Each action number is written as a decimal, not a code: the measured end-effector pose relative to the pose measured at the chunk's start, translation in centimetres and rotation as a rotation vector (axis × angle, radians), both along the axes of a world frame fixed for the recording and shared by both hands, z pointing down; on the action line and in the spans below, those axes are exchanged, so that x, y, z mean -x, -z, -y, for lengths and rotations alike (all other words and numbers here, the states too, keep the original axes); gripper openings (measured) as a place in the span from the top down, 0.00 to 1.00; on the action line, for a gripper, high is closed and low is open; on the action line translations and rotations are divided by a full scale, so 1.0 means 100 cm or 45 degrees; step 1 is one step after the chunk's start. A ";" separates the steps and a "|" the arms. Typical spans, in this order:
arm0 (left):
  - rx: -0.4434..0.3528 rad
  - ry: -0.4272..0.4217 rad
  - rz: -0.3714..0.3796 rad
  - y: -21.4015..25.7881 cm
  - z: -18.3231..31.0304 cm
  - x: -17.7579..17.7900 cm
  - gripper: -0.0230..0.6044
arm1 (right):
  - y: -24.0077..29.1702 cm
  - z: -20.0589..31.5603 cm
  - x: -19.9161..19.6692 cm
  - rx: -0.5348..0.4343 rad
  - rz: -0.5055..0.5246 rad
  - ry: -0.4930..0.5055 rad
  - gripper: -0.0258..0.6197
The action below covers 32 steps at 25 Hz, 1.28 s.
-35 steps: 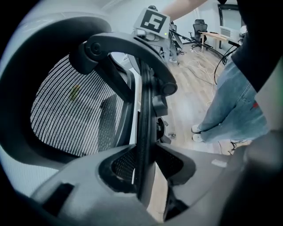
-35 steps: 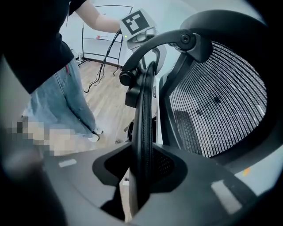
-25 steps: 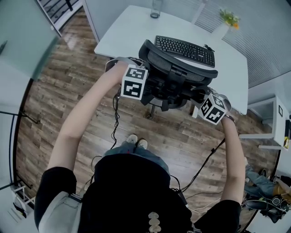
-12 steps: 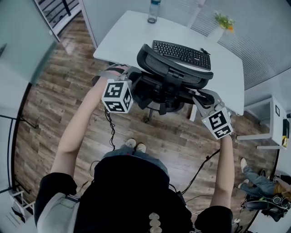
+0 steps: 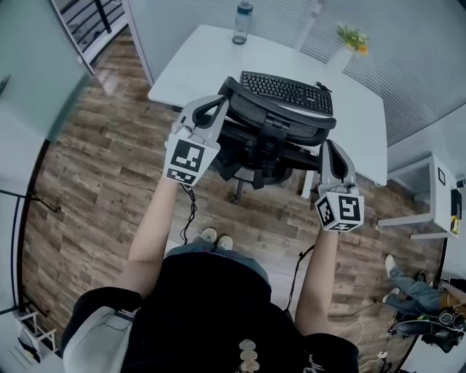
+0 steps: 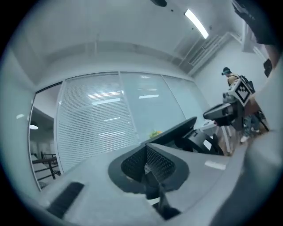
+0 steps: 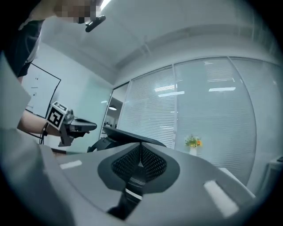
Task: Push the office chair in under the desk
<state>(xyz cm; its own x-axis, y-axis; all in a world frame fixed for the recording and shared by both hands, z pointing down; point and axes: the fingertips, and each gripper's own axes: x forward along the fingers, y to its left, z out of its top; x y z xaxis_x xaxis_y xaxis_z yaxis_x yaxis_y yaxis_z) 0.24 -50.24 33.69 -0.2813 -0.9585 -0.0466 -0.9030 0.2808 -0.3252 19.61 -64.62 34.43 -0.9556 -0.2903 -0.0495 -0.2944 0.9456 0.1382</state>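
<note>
The black mesh office chair (image 5: 271, 120) stands at the near edge of the white desk (image 5: 200, 62), its backrest toward me. My left gripper (image 5: 219, 103) is shut and empty, with its tip at the left end of the backrest top. My right gripper (image 5: 326, 147) has just been closing; its pads now meet on nothing, by the chair's right side. In the left gripper view the shut left gripper (image 6: 147, 153) points level past the backrest (image 6: 177, 132). In the right gripper view the right gripper (image 7: 140, 153) sits beside the backrest (image 7: 128, 134). Whether either tip touches the chair I cannot tell.
A black keyboard (image 5: 286, 91), a water bottle (image 5: 242, 20) and a small vase of flowers (image 5: 348, 42) stand on the desk. Cables (image 5: 186, 222) trail over the wood floor. A white cabinet (image 5: 429, 193) and someone's legs (image 5: 411, 288) are at the right.
Both grippers have risen from low at the chair's sides and turned to point level at backrest height. Their jaws went from open to shut. The chair looks unmoved.
</note>
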 end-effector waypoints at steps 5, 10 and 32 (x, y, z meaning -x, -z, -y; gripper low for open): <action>-0.117 0.055 -0.125 0.001 0.010 0.013 0.95 | 0.002 0.025 -0.010 0.082 0.139 -0.173 0.94; -0.114 0.099 -0.205 -0.017 0.016 0.023 0.95 | -0.016 0.045 -0.016 0.188 0.212 -0.285 0.94; -0.026 0.087 -0.225 -0.037 0.017 0.020 0.95 | -0.034 0.040 -0.011 0.261 0.210 -0.260 0.95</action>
